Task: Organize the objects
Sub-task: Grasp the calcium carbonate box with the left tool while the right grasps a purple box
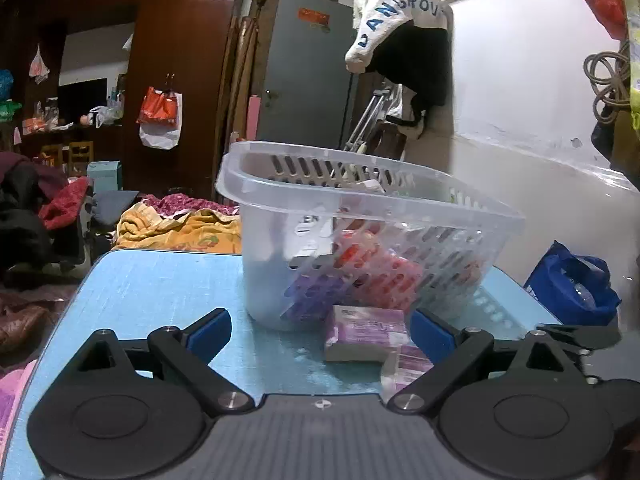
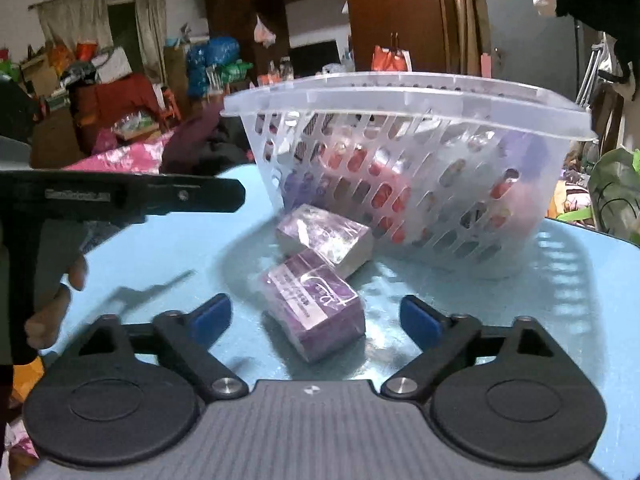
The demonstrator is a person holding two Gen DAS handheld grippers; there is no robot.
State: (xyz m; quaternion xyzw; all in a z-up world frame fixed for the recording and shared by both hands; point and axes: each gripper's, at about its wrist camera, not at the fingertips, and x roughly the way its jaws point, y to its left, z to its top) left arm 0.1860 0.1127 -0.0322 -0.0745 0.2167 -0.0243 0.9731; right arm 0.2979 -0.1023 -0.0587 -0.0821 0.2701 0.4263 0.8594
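Left hand-held gripper: spread, holding nothing.
Right hand-held gripper: spread, low over the near purple pack.
Far purple pack: touching the basket.
Surface: light blue, carrying basket and packs.

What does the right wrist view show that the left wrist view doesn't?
Only the right wrist view shows the left hand-held gripper from outside, at left above the table, and the nearer purple pack whole, lying in front of the open right hand-held gripper. Only the left wrist view shows the blue bag beyond the table and the open left hand-held gripper's own fingers. Both show the clear slotted basket on the blue table and the farther purple pack against it.
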